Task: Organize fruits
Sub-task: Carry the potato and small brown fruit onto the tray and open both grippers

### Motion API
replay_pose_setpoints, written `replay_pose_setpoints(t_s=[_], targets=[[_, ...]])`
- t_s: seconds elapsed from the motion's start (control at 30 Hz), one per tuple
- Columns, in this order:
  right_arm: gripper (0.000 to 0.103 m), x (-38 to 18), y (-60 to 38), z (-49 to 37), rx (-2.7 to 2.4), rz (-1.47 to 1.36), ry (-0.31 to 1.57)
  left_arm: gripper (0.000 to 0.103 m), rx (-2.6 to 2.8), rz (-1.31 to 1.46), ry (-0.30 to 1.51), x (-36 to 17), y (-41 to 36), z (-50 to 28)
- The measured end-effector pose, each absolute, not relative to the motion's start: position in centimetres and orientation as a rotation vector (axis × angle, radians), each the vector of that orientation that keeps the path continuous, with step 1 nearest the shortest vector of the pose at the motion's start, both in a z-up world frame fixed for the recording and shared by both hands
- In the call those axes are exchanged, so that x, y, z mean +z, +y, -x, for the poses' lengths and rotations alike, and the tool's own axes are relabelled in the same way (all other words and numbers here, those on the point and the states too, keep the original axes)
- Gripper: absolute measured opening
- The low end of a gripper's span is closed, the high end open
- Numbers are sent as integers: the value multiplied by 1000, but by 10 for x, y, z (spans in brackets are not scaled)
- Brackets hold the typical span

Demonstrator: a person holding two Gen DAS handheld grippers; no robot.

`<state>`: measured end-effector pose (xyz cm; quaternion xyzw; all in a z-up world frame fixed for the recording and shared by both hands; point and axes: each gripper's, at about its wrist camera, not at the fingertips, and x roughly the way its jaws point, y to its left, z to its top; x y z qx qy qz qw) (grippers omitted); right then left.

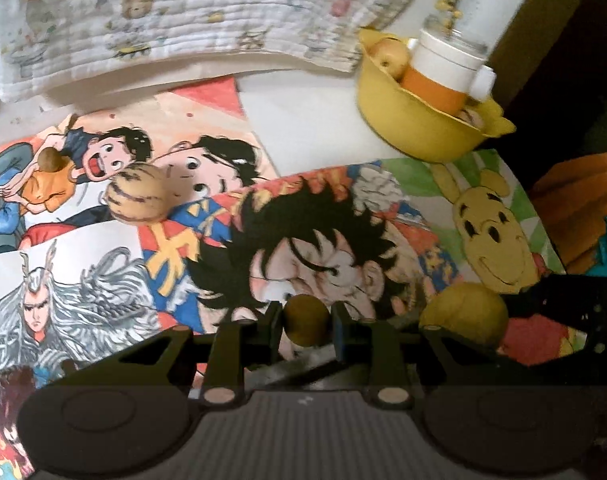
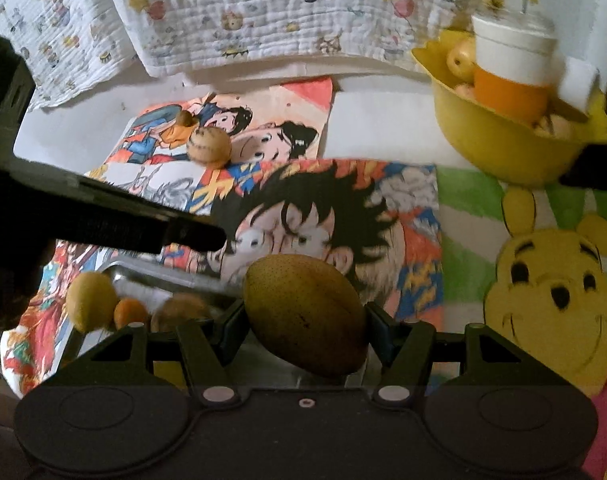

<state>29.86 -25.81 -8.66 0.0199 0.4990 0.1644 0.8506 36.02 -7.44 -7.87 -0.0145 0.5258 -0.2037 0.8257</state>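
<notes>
While both of my hands are loaded, the risk is a drop. My left hand-held gripper [image 1: 306, 326] pinches a small round brownish-green fruit [image 1: 306, 320] between its fingertips, and my right hand-held gripper [image 2: 305, 320] clamps a large speckled pear [image 2: 303, 314] across its middle. I judge the pear the likelier to slip: it is wider than the pads and bulges above and below them, so a tilt of my wrist could roll it out onto the drawing-covered surface [image 1: 303, 132].

Ahead and to the right of both grippers stands a yellow bowl [image 1: 407, 120], already crowded by an apple [image 1: 391, 56] and an orange-and-white container [image 1: 439, 76]. If that is where fruit belongs, a pear set on top could tumble back out or knock the container.

Each view adds something. Only the right wrist view shows a metal tray [image 2: 171, 278] just left of and under my right gripper, with a lemon [image 2: 89, 306], a small orange fruit [image 2: 129, 312] and a brown fruit [image 2: 183, 310] in it, blurred. It also shows my left gripper's dark finger crossing above the tray, so the two could collide. The left wrist view shows a yellow-green fruit [image 1: 465, 314] close at the right, and gives the clearer look at a striped round fruit [image 1: 137, 196] and a small brown one [image 1: 49, 159] ahead to the left.
</notes>
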Motion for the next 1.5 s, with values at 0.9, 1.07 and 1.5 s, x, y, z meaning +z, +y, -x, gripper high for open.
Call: replay_pose_setpoints(t_s=[0.9, 1.07, 1.5], targets=[[64, -100, -246, -207, 590, 179, 1167, 28, -480, -16, 1245, -100, -135, -311], [64, -107, -235, -205, 621, 252, 1173, 28, -465, -77, 1256, -108, -144, -311], [66, -115, -227, -196, 617, 325, 1148, 35, -415, -74, 1291, -114, -145, -306]])
